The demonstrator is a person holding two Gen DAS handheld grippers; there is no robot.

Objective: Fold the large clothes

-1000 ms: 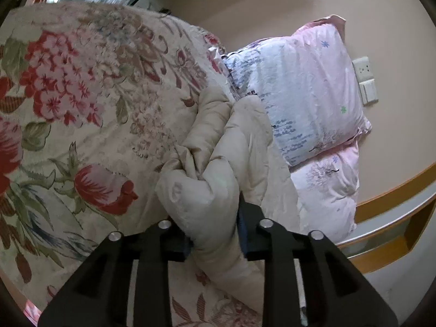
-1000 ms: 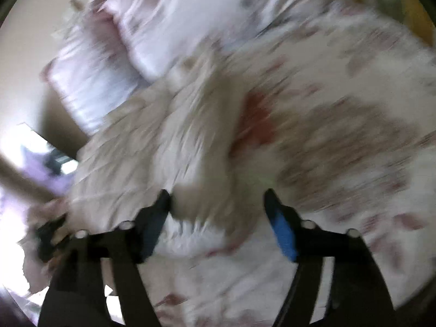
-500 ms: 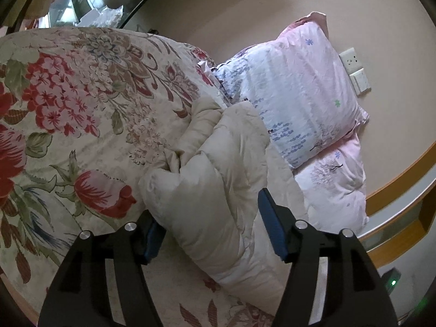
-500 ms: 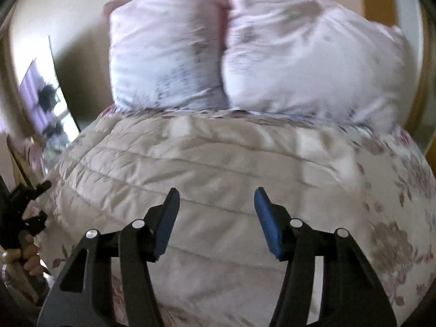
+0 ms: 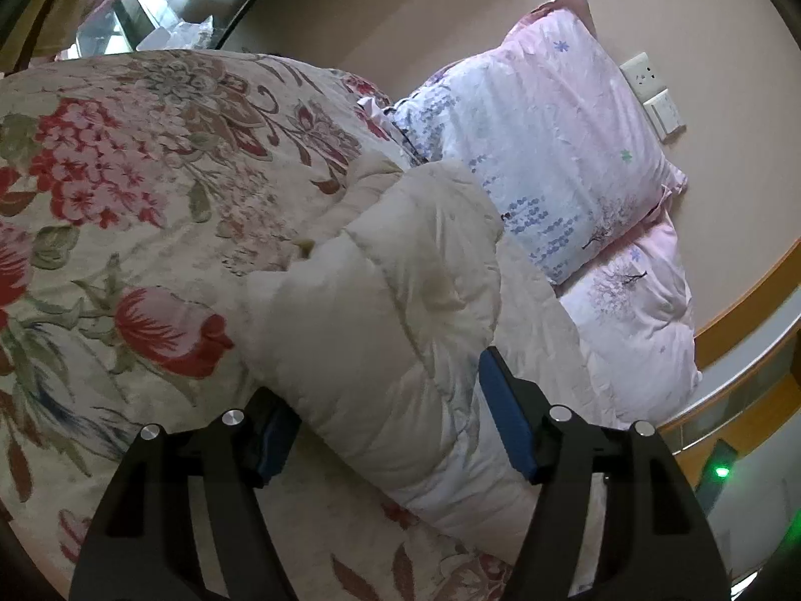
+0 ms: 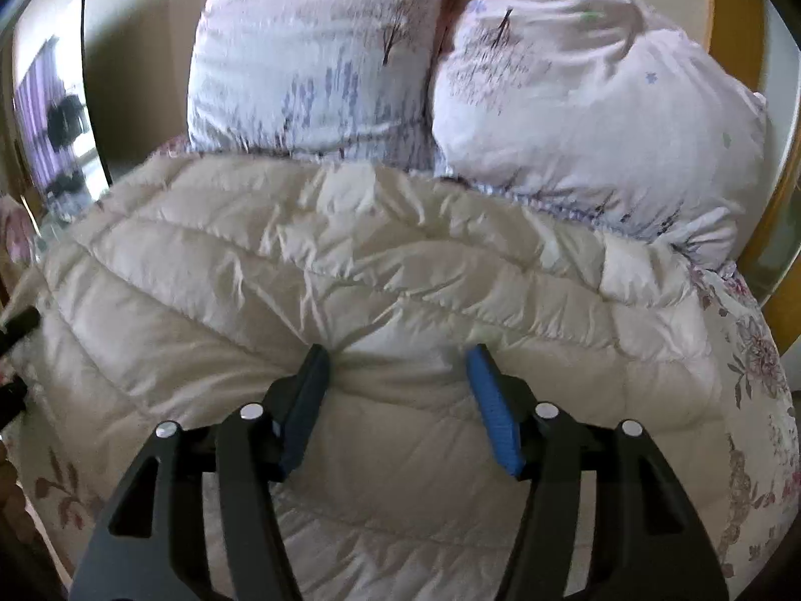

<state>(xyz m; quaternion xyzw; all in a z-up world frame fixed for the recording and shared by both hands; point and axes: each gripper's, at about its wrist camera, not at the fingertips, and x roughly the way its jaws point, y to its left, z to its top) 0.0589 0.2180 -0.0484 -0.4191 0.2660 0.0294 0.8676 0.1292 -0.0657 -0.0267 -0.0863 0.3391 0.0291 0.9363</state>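
A cream quilted puffer jacket (image 5: 390, 300) lies on a floral bedspread (image 5: 125, 175), its far edge against two pillows. My left gripper (image 5: 388, 415) hangs low over the jacket's near end. Its jaws are opening, and a puffy fold bulges between them without being pinched. In the right wrist view the jacket (image 6: 350, 260) spreads wide across the bed. My right gripper (image 6: 396, 358) is on its middle with jaws opening. The fingertips (image 6: 315, 358) dent the fabric, and a low ridge of jacket sits between them. A black bit of the left gripper (image 6: 17, 325) shows at the left edge.
Two pink-and-white printed pillows (image 6: 310, 50) (image 6: 601, 115) lean on the wall at the head of the bed. A wall socket and switch (image 5: 643, 75) sit above them. A wooden bed frame (image 5: 751, 300) curves along the right. A mirror or window (image 6: 50, 100) stands at the far left.
My left gripper went from shut on a jacket fold to wide open, letting the fold go. My right gripper swung across the bed and came down on the jacket, facing the pillows.
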